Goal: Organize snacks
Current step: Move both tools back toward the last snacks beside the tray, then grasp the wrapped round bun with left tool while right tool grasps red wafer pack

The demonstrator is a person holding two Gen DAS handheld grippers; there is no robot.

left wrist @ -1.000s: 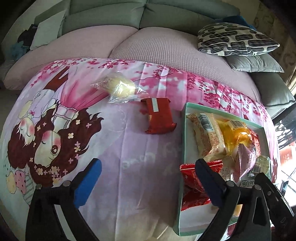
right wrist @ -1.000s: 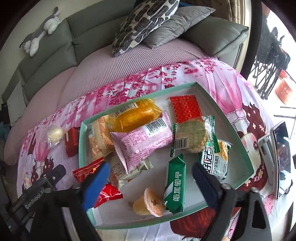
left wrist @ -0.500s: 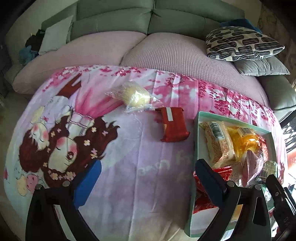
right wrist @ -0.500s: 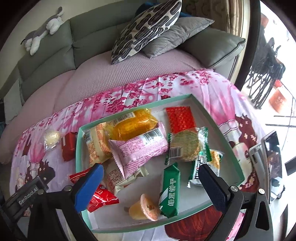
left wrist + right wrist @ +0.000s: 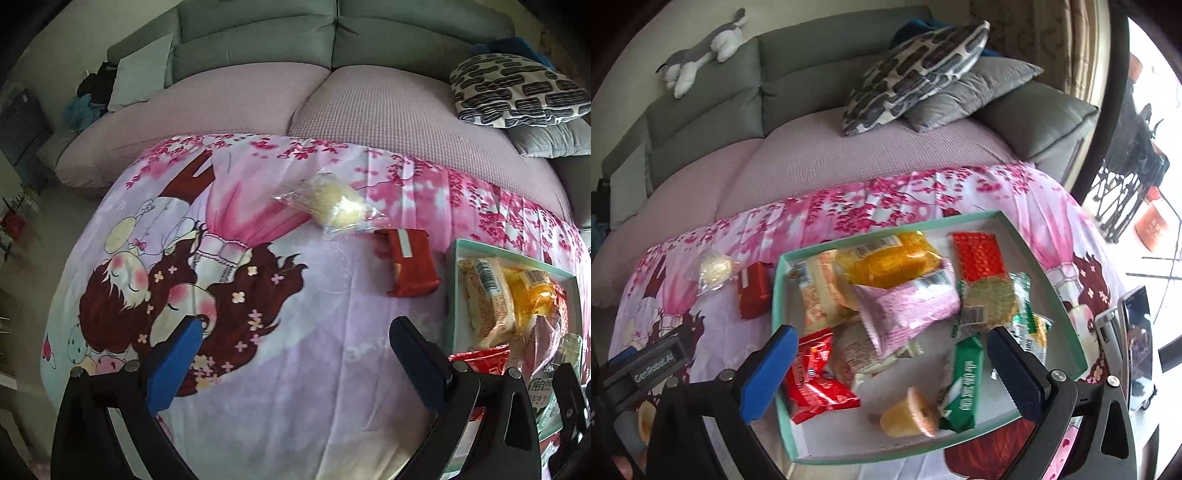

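Observation:
A teal-rimmed box (image 5: 778,295) holds several snack packs: a pink pack (image 5: 908,306), an orange pack (image 5: 890,264), a green biscuit pack (image 5: 964,384) and a jelly cup (image 5: 908,419). Two snacks lie outside it on the pink printed cloth: a clear-wrapped yellow cake (image 5: 332,206) and a dark red pack (image 5: 410,262); both also show in the right wrist view, the cake (image 5: 713,269) and the red pack (image 5: 753,291). My left gripper (image 5: 295,358) is open and empty above the cloth, short of both. My right gripper (image 5: 890,365) is open and empty above the box.
The cloth (image 5: 295,387) covers a table in front of a grey-green sofa (image 5: 332,48) with a mauve seat cover. A patterned cushion (image 5: 517,92) lies at the right. A phone (image 5: 1137,339) lies near the cloth's right edge.
The left gripper has drawn back and swung left, so the box has slid to the right edge of its view. The right gripper has pulled back a little. Both stay open.

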